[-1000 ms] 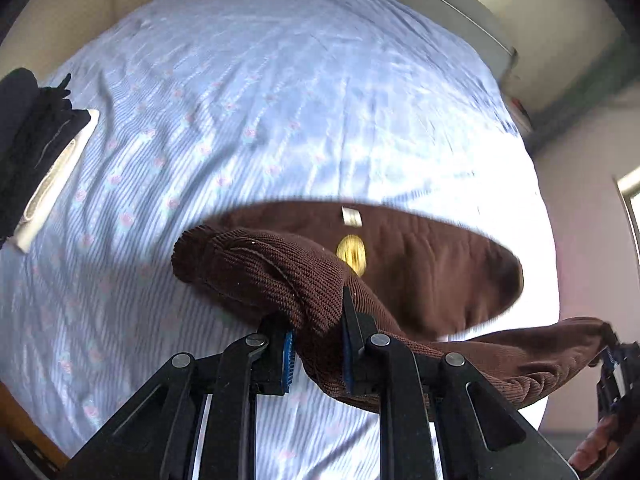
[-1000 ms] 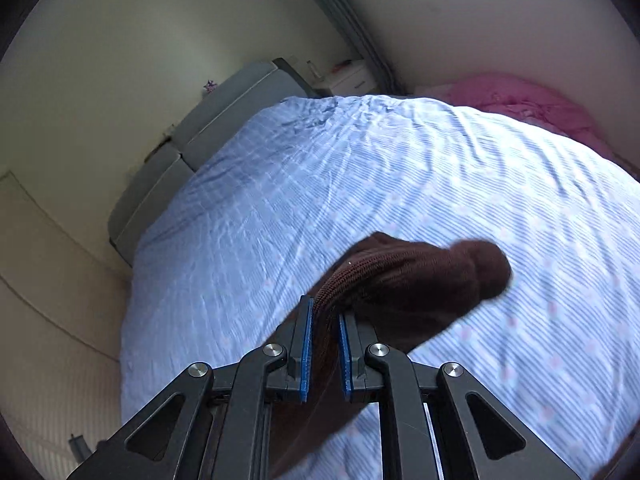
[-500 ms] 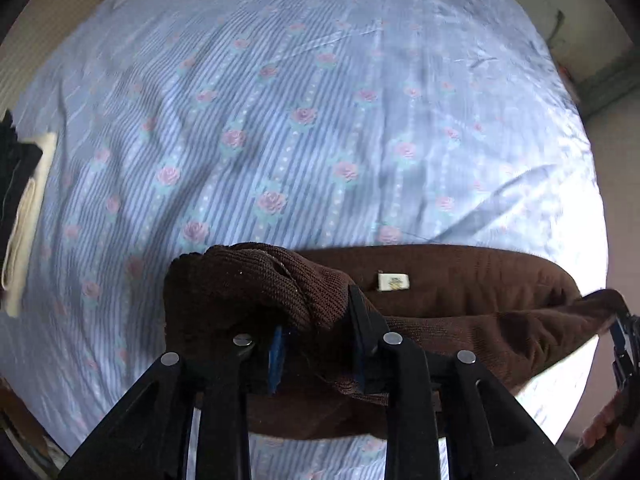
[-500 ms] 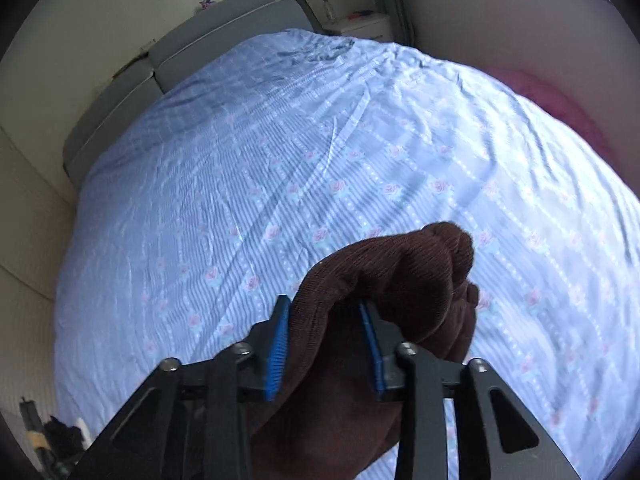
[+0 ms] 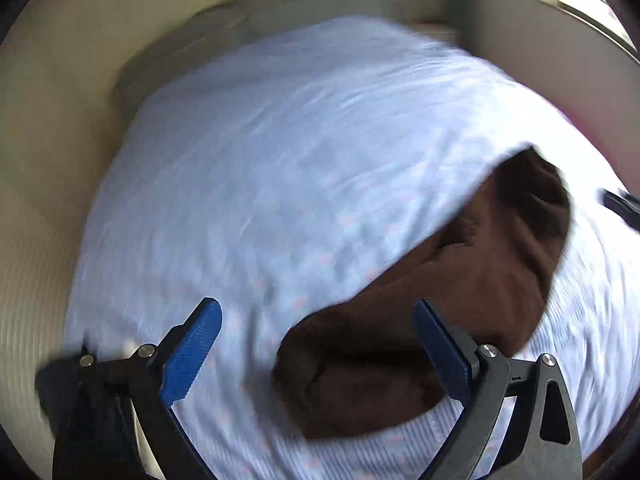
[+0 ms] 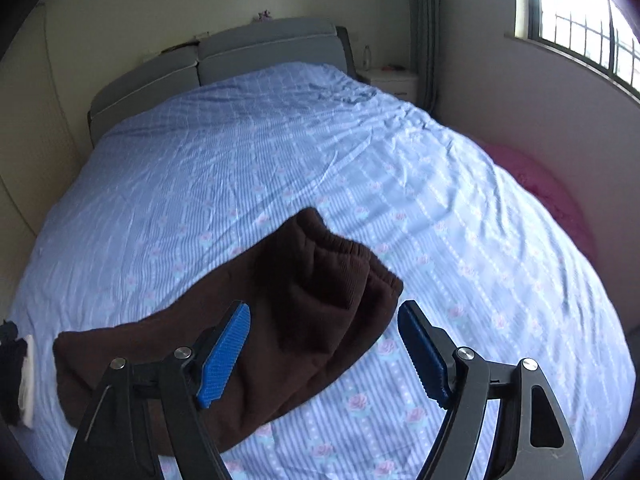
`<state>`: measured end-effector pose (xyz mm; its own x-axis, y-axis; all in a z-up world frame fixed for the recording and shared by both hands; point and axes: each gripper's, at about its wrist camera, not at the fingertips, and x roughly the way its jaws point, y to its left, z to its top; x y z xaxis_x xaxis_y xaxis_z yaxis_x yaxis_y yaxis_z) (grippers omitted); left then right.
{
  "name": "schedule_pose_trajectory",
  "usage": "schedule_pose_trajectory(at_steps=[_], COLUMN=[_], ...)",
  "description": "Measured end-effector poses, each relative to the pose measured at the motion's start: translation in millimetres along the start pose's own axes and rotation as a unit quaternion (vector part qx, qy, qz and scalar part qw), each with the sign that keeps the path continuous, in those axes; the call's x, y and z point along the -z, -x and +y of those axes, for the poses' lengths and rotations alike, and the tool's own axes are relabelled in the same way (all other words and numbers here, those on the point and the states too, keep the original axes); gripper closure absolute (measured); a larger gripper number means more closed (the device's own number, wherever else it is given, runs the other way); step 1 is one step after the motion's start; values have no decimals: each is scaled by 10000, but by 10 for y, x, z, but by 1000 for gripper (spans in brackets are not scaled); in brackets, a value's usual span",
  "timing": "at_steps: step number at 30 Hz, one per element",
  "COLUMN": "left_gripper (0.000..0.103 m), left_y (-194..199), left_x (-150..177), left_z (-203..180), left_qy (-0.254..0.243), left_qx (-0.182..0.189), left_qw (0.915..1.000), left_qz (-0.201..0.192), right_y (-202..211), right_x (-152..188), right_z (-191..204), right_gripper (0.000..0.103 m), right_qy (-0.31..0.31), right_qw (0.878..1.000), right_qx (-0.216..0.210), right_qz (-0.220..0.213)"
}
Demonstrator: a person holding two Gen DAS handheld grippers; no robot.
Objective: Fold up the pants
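Blue pads: ribbed blue facings line the inner sides of both tongs' black fingers.
Left tongs [image 5: 316, 354]: jaws spread wide, nothing between the pads; the view is blurred by motion.
Left pads: one finger [image 5: 192, 354] stands over bare sheet, the other over the edge of the brown cloth.
Right tongs [image 6: 324, 354]: jaws also spread wide, gripping nothing; this view is sharp.
Right pads: the one on the picture's left [image 6: 224, 354] overlaps the brown cloth, the other sits over the sheet just beside the cloth's edge.
Contact: whether either pad touches the cloth cannot be told.
Pants [image 6: 248, 320]: dark brown ribbed fabric, lying folded on the bed directly ahead of and under the right tongs, running from between the fingers off toward the picture's lower left.
Pants layers: near the right tongs' tips the cloth is doubled, with rounded stacked edges showing.
Pants from the left tongs [image 5: 440, 304]: a brown mass ahead and to the picture's right of the gap, reaching away toward the far right.
Bed sheet [image 6: 320, 152]: pale blue with stripes and small pink roses, wrinkled, spreading beyond the pants on every side.
Headboard [image 6: 240, 56]: grey and padded, at the far end beyond the right tongs.
Pink cloth [image 6: 540, 184]: far right of the bed, against the wall.
Window [image 6: 580, 20]: barred, bright, upper right beyond the tongs.
Dark item [image 6: 12, 376]: black with a pale strip, at the sheet's far-left edge.
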<state>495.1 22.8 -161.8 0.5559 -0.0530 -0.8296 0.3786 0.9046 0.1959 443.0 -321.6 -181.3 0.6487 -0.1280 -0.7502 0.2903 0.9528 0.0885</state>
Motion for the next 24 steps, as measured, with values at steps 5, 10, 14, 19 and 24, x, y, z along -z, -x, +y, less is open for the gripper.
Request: schedule_pose_trajectory(at_steps=[5, 10, 14, 19, 24], left_gripper=[9, 17, 47, 71, 71], left_y=[-792, -1478, -1646, -1325, -1352], left_x=[-120, -180, -112, -98, -403], left_z=[-95, -131, -150, -193, -158], left_qy=[-635, -513, -177, -252, -14], left_qx=[1544, 1863, 2322, 2687, 2646], left_qw=[9823, 9676, 9535, 9494, 9524], left_qz=[849, 1626, 1913, 1606, 1517], right_y=[-764, -1203, -1452, -1400, -806], right_x=[31, -62, -137, -153, -274], right_z=[-206, -293, -260, -309, -420], right_gripper=[28, 32, 35, 92, 92], right_qy=[-525, -646, -489, -777, -766], right_qw=[9961, 9933, 9924, 9887, 9958], right_qx=[-211, -103, -107, -391, -38], right_qz=[672, 953, 1120, 1219, 505])
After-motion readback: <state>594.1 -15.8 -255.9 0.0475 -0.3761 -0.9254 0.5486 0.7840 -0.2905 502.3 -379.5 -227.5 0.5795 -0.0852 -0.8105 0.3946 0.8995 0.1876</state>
